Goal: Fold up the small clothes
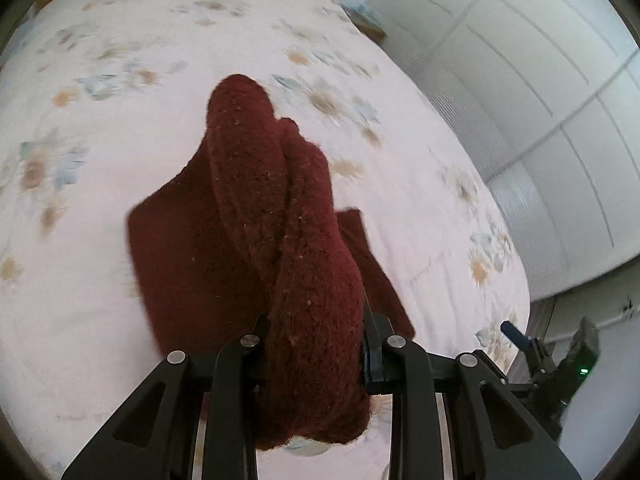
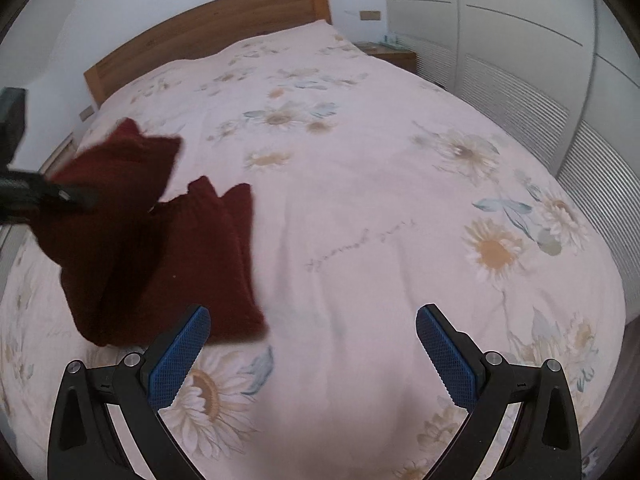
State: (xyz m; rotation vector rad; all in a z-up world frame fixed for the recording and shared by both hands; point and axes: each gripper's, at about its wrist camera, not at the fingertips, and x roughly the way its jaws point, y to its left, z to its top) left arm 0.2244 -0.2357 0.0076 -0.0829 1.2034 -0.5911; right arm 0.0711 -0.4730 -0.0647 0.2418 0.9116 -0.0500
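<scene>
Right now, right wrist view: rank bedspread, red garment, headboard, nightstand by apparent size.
1. bedspread
2. red garment
3. headboard
4. nightstand

Headboard and nightstand are far from the camera, so their true sizes are unsure.

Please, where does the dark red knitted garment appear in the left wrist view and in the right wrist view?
Left wrist: dark red garment at centre, gripped by the left gripper.
Right wrist: at left, beyond the open right gripper.
Shared landmark: floral bedspread.
</scene>
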